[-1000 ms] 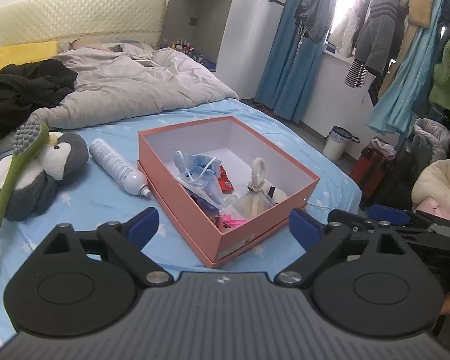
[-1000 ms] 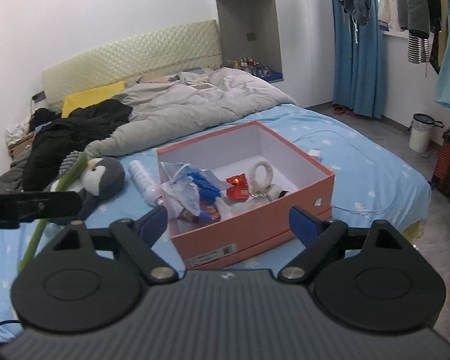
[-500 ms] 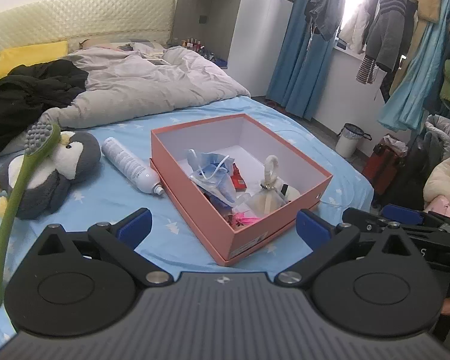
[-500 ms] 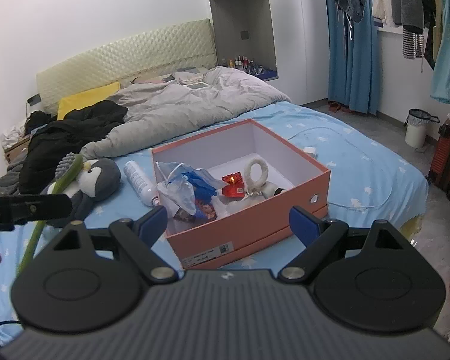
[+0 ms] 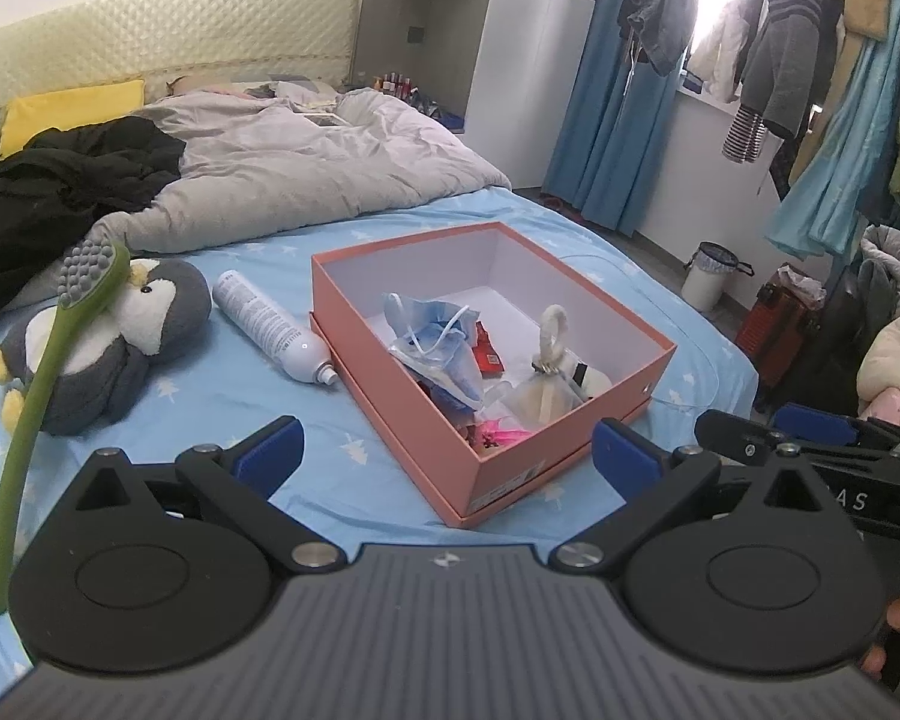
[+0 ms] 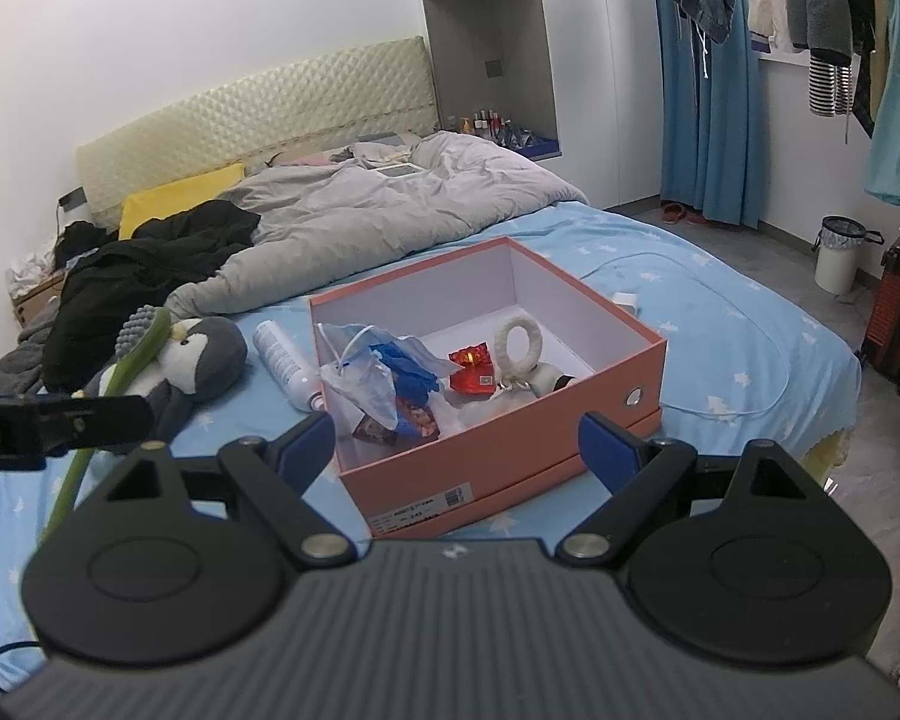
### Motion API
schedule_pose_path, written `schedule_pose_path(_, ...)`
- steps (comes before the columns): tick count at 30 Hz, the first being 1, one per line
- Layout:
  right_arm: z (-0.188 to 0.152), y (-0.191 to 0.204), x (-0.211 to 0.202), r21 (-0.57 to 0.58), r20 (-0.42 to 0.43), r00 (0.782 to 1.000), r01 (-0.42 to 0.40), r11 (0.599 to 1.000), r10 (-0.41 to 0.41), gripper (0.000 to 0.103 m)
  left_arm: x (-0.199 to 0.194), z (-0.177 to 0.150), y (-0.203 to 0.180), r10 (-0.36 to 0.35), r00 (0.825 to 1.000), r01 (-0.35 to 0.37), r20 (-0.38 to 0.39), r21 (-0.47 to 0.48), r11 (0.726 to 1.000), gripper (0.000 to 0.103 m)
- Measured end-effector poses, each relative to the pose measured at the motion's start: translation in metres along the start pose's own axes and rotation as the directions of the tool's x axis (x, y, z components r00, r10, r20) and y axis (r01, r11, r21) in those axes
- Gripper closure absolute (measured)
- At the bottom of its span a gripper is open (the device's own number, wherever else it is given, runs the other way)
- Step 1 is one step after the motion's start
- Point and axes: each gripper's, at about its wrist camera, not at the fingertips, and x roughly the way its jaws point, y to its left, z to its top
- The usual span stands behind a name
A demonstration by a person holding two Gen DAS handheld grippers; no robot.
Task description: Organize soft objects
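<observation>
The box (image 5: pixel 570 456) has slid right (grippers wide, bedsheet (image 5: pixel 210 420) open around).

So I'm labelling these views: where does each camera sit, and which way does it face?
Left wrist: on the left tool, facing down the bed at the orange box and penguin plush; its open blue tips, the right tool and a fingertip show.
Right wrist: on the right tool, facing the orange box from nearer its labelled side; open tips and the left tool show.
Shared: box, penguin, white bottle, green brush.
</observation>
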Motion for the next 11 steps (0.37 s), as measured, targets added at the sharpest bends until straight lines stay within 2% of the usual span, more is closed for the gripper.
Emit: schedule_pose_path(11,0.0011,-0.0004,0.0001,-0.007,-0.006,1.000,-0.006,1.000,0.006,0.013,-0.0032,0.0018,0.0046,0.010,1.000,-0.009,0.015,-0.019,1.000,0.000)
